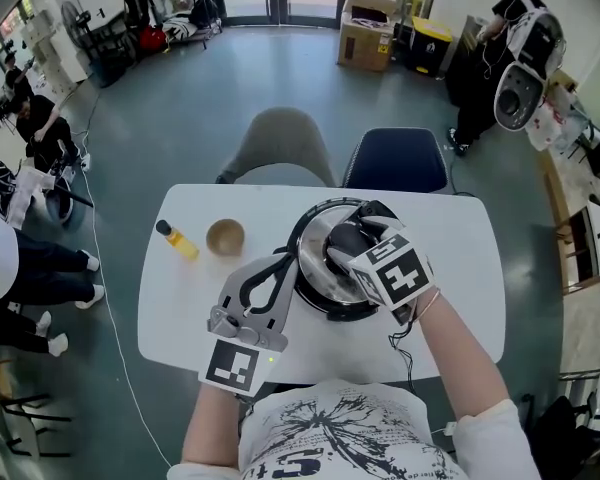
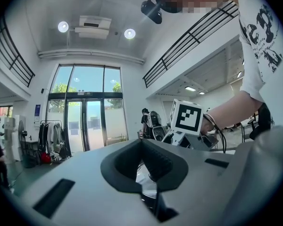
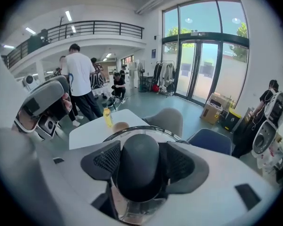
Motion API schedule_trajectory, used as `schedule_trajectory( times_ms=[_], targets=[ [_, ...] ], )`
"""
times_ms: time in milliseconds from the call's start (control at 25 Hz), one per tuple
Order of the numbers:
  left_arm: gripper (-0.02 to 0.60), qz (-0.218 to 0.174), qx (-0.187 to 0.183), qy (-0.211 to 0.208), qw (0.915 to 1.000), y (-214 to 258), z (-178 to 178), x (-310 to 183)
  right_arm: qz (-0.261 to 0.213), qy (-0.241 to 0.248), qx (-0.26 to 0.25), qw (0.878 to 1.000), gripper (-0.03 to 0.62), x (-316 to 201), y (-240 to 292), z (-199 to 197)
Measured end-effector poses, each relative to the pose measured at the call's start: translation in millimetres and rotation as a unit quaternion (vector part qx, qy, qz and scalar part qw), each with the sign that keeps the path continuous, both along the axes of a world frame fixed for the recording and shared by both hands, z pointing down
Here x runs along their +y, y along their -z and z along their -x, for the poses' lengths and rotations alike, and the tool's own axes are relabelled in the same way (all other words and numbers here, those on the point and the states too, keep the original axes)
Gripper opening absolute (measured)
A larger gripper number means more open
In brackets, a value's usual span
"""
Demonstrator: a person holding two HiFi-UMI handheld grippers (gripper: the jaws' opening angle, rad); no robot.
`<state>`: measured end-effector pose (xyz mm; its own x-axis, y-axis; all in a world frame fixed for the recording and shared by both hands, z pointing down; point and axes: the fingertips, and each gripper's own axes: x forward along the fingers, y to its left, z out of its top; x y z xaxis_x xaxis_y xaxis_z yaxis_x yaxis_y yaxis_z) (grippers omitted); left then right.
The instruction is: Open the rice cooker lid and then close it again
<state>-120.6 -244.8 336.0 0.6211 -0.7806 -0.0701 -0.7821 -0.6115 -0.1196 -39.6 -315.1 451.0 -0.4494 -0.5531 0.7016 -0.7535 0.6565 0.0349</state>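
white table point(image 1: 458, 260), rice cooker point(image 1: 316, 242), brown bowl point(image 1: 225, 236), yellow bottle point(image 1: 178, 240)

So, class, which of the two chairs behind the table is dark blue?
The dark blue chair is the one behind the rice cooker; the grey chair stands left of it.

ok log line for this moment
glass lid: seated on black-rimmed rice cooker | right gripper: shut on black round knob | left gripper: shut, beside cooker

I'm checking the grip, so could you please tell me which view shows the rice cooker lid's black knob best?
The right gripper view: the knob sits large and centred between the right tongs. In the head view those tongs cover it; the left gripper view shows only shiny metal, no knob.
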Motion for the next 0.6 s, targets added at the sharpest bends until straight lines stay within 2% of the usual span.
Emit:
schedule_trajectory(
  times_ms=[200,320,400,600],
  targets=[
    [0.014,-0.008,-0.002,0.002,1.0,5.3,-1.0,3.5,-0.067,0.0,-0.048,0.997,0.261,12.6,25.6,-5.0],
    [0.014,-0.009,-0.006,0.002,0.9999,9.5,-2.0,6.1,-0.15,0.003,-0.098,0.984,0.219,23.0,57.9,-9.2],
    [0.014,-0.002,-0.002,0.005,1.0,11.9,-2.0,7.5,-0.197,0.002,-0.113,0.974,0.185,32.5,74.9,-18.0],
    [0.014,-0.002,-0.006,0.016,0.9999,17.1,-3.5,7.9,-0.257,-0.001,-0.147,0.955,0.128,51.2,98.0,-39.1]
  ],
)
